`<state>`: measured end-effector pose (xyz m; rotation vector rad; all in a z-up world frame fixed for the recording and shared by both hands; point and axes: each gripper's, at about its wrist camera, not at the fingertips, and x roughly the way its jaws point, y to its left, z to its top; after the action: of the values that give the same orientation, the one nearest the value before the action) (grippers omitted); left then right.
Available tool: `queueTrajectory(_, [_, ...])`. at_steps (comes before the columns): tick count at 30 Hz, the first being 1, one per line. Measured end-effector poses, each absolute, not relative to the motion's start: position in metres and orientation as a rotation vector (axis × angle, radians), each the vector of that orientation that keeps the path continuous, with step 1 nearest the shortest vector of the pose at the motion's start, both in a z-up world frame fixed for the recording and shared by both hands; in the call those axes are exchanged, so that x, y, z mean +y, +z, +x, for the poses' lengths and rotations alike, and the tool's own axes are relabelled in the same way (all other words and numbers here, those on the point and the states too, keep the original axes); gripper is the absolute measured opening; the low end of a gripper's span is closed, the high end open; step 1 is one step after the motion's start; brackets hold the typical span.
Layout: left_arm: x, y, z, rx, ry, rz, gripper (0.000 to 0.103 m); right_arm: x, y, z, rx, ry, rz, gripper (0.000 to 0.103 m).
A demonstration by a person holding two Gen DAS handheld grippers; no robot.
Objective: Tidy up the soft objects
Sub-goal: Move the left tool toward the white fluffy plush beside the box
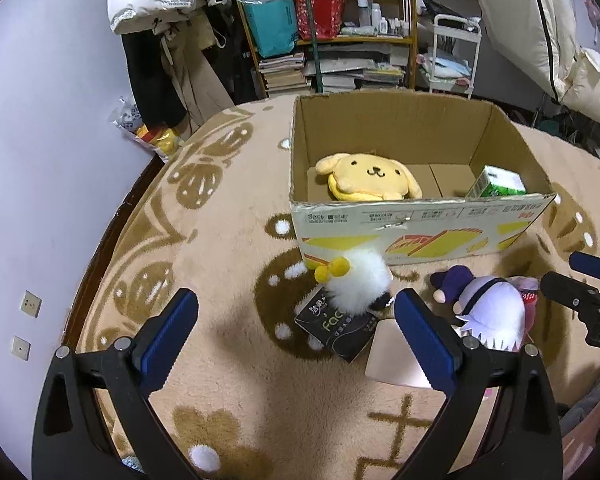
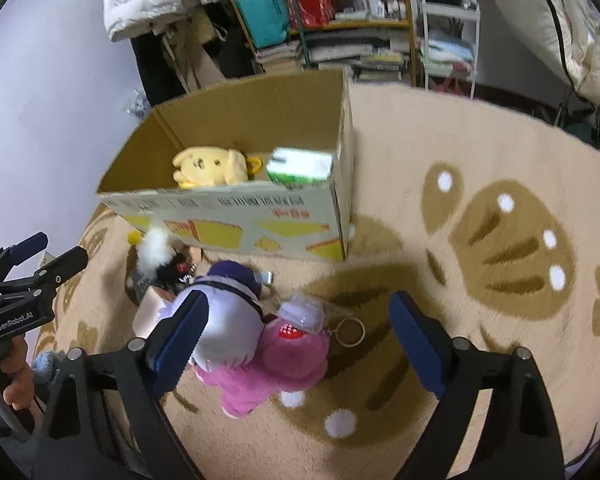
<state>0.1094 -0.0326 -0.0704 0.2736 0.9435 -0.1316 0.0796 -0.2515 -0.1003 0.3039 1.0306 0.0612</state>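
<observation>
My left gripper (image 1: 296, 320) hangs open over the rug, with nothing between its blue pads. Just ahead of it a white fluffy toy (image 1: 358, 284) with yellow pompoms lies on a black tissue pack (image 1: 332, 330). A white-and-purple plush doll (image 1: 488, 312) lies to the right. My right gripper (image 2: 300, 332) stands open around a pink plush (image 2: 284, 356). Its left pad is beside the doll (image 2: 228, 320), and its right pad is clear of both toys. The cardboard box (image 1: 420, 216) holds a yellow dog plush (image 1: 368, 176) and a green tissue pack (image 1: 500, 184).
A metal key ring (image 2: 350, 332) lies by the pink plush. A pale flat card box (image 1: 396, 356) sits under the left gripper's right finger. A hand (image 2: 16, 376) holds the left gripper (image 2: 62, 246). Behind the rug stand a shelf (image 1: 340, 40), hanging coats and a white cart (image 1: 456, 52).
</observation>
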Motion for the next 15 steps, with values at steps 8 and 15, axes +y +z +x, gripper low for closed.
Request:
queueTrajectory(8, [-0.041,-0.085,0.117,0.988,-0.155,0.298,0.098,-0.25,-0.125,0.093,1.124,0.064,0.349,0.093])
queueTrajectory(15, [-0.047,-0.095,0.128,0.997,-0.185,0.284,0.098,-0.251,-0.125,0.095,1.115,0.055,0.355,0.092])
